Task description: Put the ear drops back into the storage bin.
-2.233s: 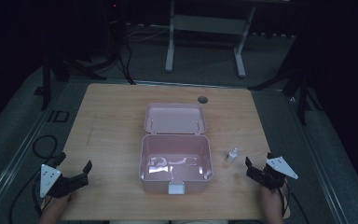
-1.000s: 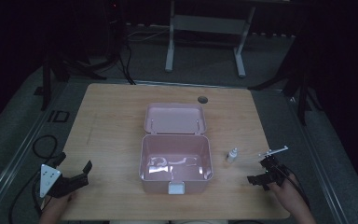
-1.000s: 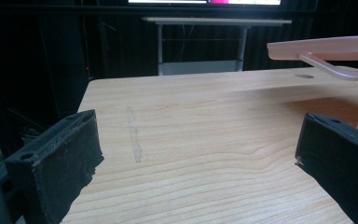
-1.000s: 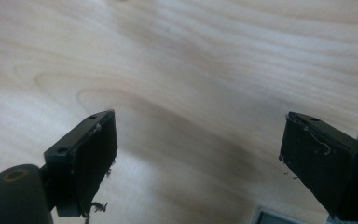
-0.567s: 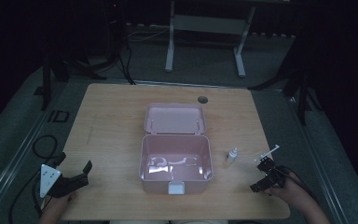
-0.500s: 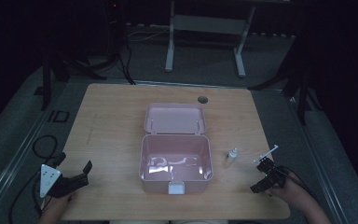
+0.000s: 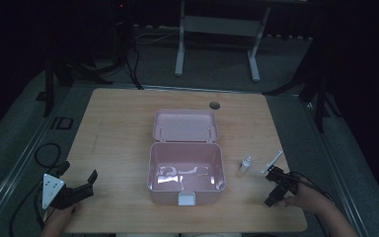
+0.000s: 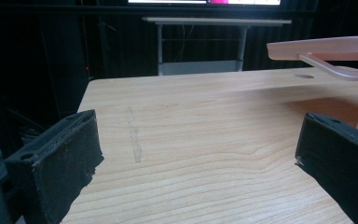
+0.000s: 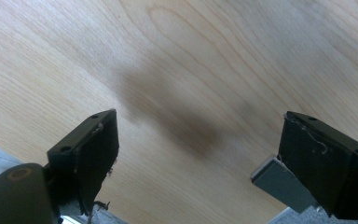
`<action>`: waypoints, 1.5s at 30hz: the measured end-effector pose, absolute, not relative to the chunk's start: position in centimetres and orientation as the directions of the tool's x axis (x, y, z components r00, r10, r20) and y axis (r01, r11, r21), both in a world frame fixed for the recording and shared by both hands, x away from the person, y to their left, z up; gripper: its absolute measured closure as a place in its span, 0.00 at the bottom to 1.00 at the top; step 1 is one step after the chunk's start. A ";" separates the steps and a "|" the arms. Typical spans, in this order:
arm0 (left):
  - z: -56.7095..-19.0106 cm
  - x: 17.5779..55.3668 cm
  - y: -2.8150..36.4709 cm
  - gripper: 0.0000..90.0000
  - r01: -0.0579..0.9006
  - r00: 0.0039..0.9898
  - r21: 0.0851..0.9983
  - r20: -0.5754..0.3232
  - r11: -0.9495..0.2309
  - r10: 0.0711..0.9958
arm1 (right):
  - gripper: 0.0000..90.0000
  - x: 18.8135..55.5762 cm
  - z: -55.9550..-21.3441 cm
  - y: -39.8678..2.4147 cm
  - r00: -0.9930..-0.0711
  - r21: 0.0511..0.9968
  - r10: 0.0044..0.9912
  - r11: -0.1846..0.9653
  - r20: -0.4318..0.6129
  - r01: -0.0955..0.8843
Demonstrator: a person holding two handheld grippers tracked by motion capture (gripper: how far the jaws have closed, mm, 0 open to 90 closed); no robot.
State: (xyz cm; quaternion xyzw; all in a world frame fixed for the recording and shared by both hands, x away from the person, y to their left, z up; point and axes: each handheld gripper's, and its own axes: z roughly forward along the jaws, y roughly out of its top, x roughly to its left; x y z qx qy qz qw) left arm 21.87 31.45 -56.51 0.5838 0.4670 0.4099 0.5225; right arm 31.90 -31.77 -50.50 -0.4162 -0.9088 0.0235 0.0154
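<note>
Two tongs gaping, gripping nothing: right gripper (image 7: 276, 186) tipped over bare table (image 7: 128, 128), small bottle (image 7: 246, 164) at ten o'clock, likely next for pink box (image 7: 186, 170); left gripper (image 7: 76, 183) idle.

The right gripper (image 7: 275, 186) has rolled over and edged toward the small bottle (image 7: 246, 165).

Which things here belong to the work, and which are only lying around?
Belong to the work:
- small bottle, near the right tongs
- thin white stick
- open pink box

Lying around:
- left tongs, open and idle
- round hole in the table
</note>
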 end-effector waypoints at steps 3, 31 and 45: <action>-56.5 21.9 31.5 0.00 0.117 0.228 0.993 -0.009 -0.018 0.974 | 0.13 32.5 -50.7 -31.5 -0.651 -0.069 0.759 0.650 0.010 0.757; -56.5 21.9 31.5 0.00 0.119 0.234 0.993 -0.011 -0.017 0.972 | 0.16 39.5 -49.3 -27.3 -0.640 -0.013 0.768 0.640 0.022 0.768; -56.5 21.9 31.5 0.00 0.118 0.235 0.993 -0.012 -0.016 0.972 | 0.32 41.3 -50.1 -24.9 -0.660 -0.017 0.749 0.662 0.059 0.749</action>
